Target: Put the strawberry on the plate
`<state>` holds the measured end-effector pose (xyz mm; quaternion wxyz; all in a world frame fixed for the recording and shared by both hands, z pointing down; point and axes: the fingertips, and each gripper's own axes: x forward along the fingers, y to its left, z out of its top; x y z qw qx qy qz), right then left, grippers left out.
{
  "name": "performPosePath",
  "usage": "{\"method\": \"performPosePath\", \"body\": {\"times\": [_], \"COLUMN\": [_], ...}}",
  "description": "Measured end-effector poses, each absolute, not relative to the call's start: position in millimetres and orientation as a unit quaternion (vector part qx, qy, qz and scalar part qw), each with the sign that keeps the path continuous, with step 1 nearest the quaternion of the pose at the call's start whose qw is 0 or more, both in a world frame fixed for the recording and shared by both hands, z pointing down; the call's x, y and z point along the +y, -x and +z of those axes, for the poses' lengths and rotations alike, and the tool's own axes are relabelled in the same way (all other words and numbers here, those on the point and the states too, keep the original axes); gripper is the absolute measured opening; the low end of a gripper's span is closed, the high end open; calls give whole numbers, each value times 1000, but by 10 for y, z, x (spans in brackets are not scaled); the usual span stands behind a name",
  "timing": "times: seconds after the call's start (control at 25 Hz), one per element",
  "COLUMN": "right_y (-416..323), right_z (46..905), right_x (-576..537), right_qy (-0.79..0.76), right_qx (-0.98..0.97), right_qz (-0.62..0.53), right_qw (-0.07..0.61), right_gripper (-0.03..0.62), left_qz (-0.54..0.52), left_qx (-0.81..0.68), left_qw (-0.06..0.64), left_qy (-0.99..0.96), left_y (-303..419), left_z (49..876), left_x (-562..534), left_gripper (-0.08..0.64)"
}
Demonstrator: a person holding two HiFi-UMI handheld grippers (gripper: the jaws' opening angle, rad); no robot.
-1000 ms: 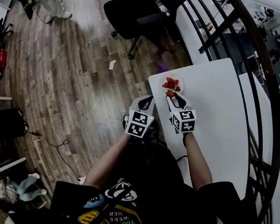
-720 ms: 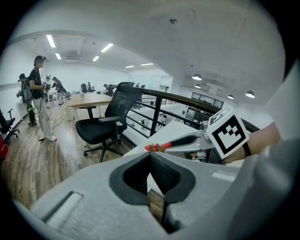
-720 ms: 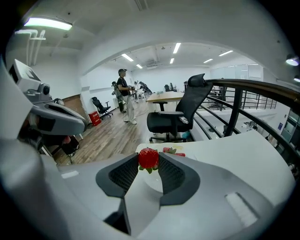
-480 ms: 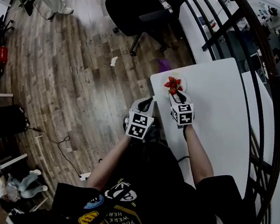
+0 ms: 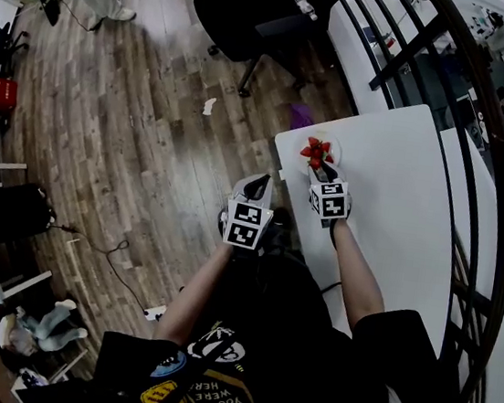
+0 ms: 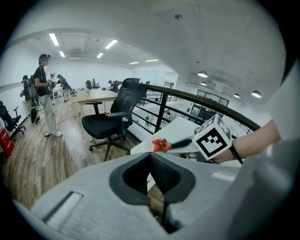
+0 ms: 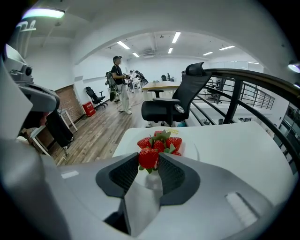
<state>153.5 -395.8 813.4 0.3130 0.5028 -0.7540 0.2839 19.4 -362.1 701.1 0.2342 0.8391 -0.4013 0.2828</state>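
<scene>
Furthest left, the left gripper [image 5: 255,187] hangs off the table's edge above the wooden floor [image 5: 132,134]. Its jaws are pressed together with nothing between them. To its right, over the white table [image 5: 399,206], the right gripper [image 7: 149,163] is clamped on a strawberry [image 7: 148,158], pinching it by the sides. The green leaves show at the fruit's lower end, so we judge that its long axis stands roughly upright between the pads.

The plate [image 7: 192,151] lies straight ahead of these jaws and already carries a heap of strawberries [image 7: 161,139]. The held fruit sits just short of that heap, seemingly above the plate's near part, though we cannot tell whether it touches the plate. We judge that only a short lowering and a release remain. That falls to the right gripper, which is at the plate, while the left is well apart from it.
</scene>
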Motion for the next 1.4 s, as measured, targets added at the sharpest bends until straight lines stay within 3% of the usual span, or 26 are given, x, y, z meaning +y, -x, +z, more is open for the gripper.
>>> {"method": "performPosePath", "body": {"times": [0.56,1.04,1.4], "right_y": [-1531,-1575,-1760], "right_z": [8352,7662,6528], "right_x": [-3959,-3888,-3374], "right_qy": [-499,-543,-594], "right_qx": [-742,-752,-759], "right_qz": [268,250,197], "right_qw": [359,278,179], "right_gripper": [137,141,68], "left_qz": [289,279,243], "left_qx": [-410,-404,-388], "left_qw": [241,238,196], "left_qy": [-831,-838,-867], "left_y": [-95,-122,-381], "left_z": [6992,6888,6377], "left_x": [-3607,-3574,-3387], "left_gripper": [5,5,5]}}
